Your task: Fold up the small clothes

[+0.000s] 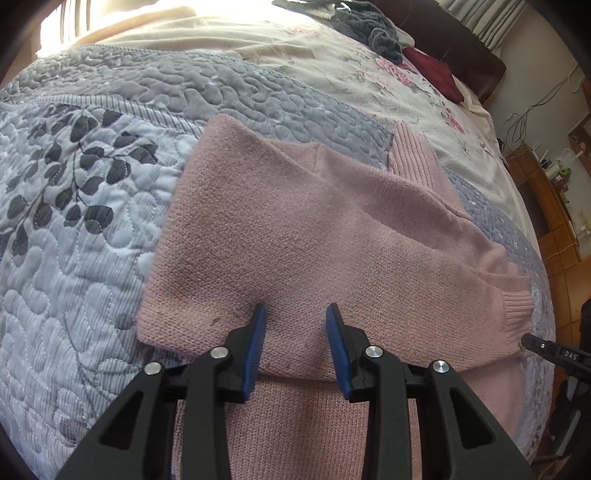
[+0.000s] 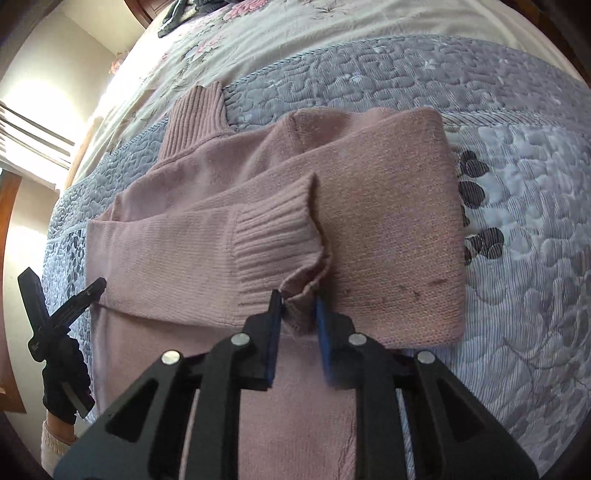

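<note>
- A pink sweater (image 1: 295,229) is spread on a quilted grey-blue bedspread (image 1: 74,229), close in front of both grippers.
- One side of the sweater is seen turned in over the body, giving a straight folded edge toward the leaf-patterned part of the bedspread.
- A sleeve (image 2: 207,236) is laid across the body, with its ribbed cuff (image 2: 277,243) near the middle; the ribbed collar (image 2: 195,118) is left sticking out at the far end.
- The left gripper (image 1: 297,314) is held just over the folded part with its jaws spread apart; nothing is caught between them.
- The right gripper (image 2: 297,299) is placed at the edge of the cuff, its jaws part-way closed with a bit of the knit lying between them; whether the fabric is actually pinched cannot be told.
- The work is judged to be roughly midway: the sides appear tucked in, but the lower body (image 2: 295,406) is still lying flat toward the cameras and is yet to be folded up.
- A heap of other clothes (image 1: 373,26) is seen at the far end of the bed, so more pieces are probably left.
</note>
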